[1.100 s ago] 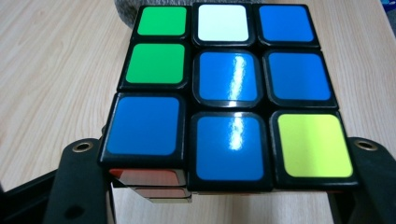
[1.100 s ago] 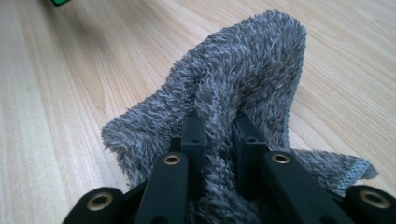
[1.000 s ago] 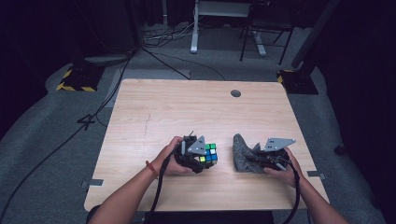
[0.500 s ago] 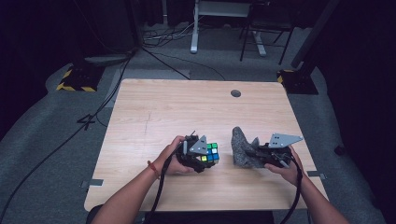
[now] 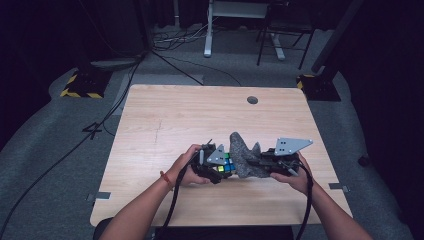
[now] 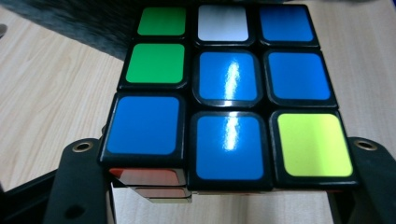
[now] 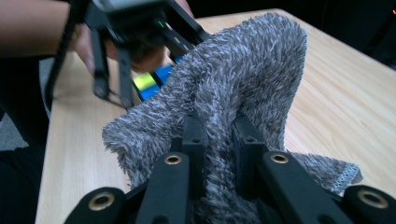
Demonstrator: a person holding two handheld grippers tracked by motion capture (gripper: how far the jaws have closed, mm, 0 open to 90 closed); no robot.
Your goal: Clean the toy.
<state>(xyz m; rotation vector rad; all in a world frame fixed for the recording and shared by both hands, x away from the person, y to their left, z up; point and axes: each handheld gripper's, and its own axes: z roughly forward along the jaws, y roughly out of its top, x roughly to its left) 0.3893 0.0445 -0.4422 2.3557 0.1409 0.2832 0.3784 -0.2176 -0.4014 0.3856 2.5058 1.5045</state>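
The counter (image 5: 200,120) is pale wood, bare except near its front edge, where both hands work. Since a second ago the right gripper (image 5: 257,162) has carried the grey cloth (image 5: 243,156) up and leftward — before, the cloth sat well apart from the cube (image 5: 227,165); now it stands against the cube's right side, its fuzzy peak rising above it. The left gripper (image 5: 220,170) has stayed where it was.

In the right gripper view the cloth (image 7: 233,93) is bunched between the two black jaws, which are clenched on a fold of it; the rest drapes forward and to the sides, and the cube (image 7: 152,79) peeks out behind it, in the far gripper.

In the left gripper view the cube (image 6: 229,88) sits gripped between the jaws, one at each lower corner — its mostly blue face is up, with two green squares, one white and one yellow, and the cloth (image 6: 84,23) lies just beyond its far edge.
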